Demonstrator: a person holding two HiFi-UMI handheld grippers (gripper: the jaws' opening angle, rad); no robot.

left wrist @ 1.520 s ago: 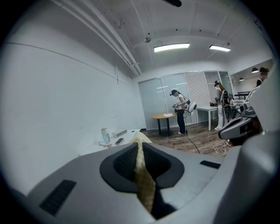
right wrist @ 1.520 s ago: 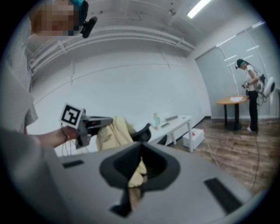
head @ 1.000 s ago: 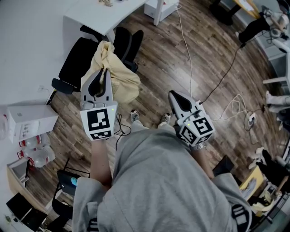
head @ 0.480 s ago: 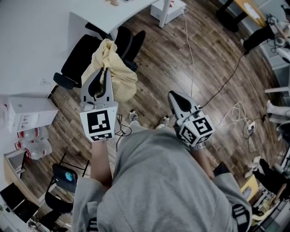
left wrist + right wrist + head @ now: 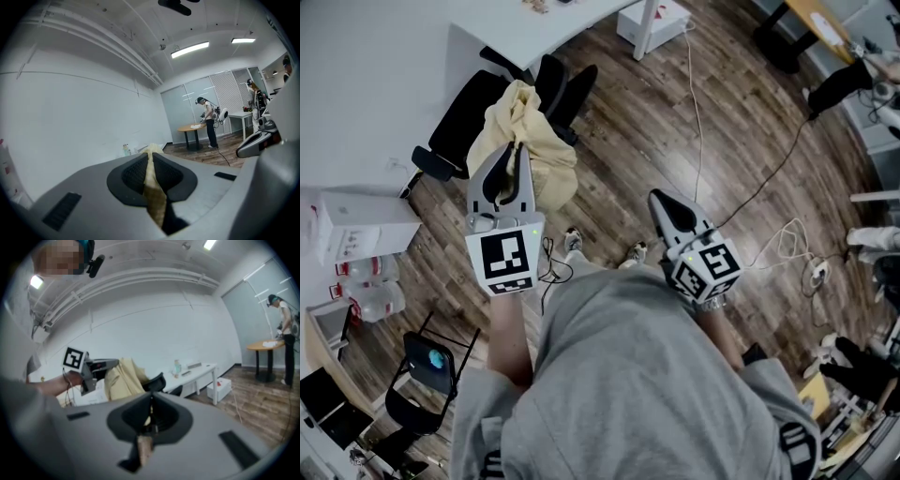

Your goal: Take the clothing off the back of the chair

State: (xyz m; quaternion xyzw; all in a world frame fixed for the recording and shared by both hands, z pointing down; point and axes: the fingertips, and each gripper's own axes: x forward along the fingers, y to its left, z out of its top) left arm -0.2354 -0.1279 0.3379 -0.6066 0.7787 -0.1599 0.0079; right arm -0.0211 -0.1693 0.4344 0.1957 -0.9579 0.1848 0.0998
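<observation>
A pale yellow piece of clothing hangs bunched from my left gripper, which is shut on a fold of it. In the left gripper view the fabric runs as a strip pinched between the jaws of the left gripper. Just behind the cloth stands the black office chair; whether the cloth still touches it I cannot tell. My right gripper is held over the wood floor to the right, shut and holding nothing. From the right gripper I see the clothing beside the chair back.
A white desk stands behind the chair, with a white box under its end. A white carton and water bottles sit at the left. Cables cross the floor. A small black chair is lower left.
My left gripper has shifted slightly with the clothing still pinched in it. The floor, the chair and the desk have drifted a little in the head view. Both grips look unchanged.
</observation>
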